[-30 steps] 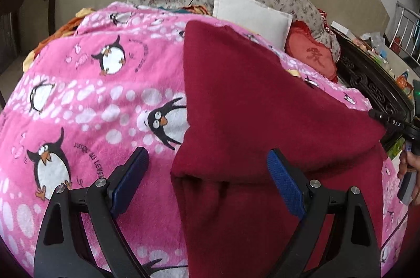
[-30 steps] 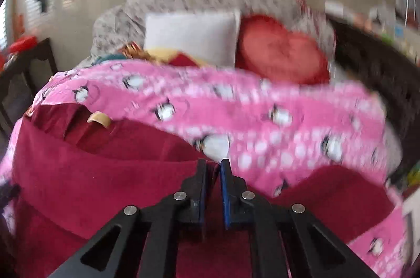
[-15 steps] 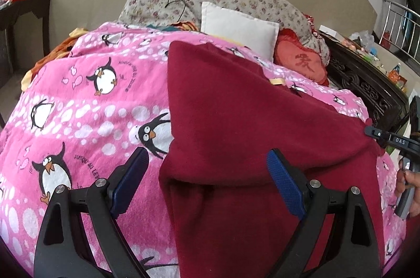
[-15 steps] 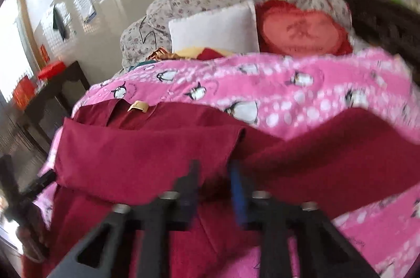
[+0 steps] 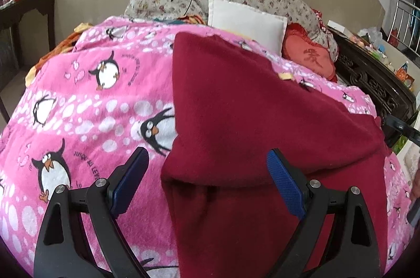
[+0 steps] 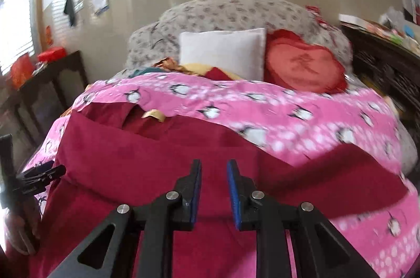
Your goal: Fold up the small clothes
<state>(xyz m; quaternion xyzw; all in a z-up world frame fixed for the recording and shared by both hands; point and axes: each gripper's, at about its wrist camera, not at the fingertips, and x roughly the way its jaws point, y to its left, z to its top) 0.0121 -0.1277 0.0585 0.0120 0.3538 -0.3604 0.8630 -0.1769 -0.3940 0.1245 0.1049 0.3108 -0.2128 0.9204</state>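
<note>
Hovering nearest the lens in the left wrist view, the left gripper (image 5: 207,173) stands spread wide with nothing between its blue pads, straddling the near folded corner of the dark red garment (image 5: 249,120) without pressing on it. In the right wrist view the right gripper (image 6: 214,188) is opening, its pads a narrow gap apart and, as far as the blurred frame shows, no cloth caught between them. The garment lies spread over the pink penguin blanket (image 5: 86,105) on the bed, one flap already doubled across the body and a sleeve-like strip (image 6: 341,181) trailing off to the right; a small tan label (image 6: 155,115) shows at its far neckline. It looks like soft, light fleece: limp, prone to sag and drag on the plush blanket, not fragile, and best taken by a hem corner or at a folded edge, pinching both layers so the fold travels together. Beyond it sit a white pillow (image 6: 223,52) and a red heart-shaped cushion (image 6: 304,65). Compared with a second ago, the right gripper has let go of the fold it was pinching and drawn back a little, while the left has barely shifted and is as wide as before.
</note>
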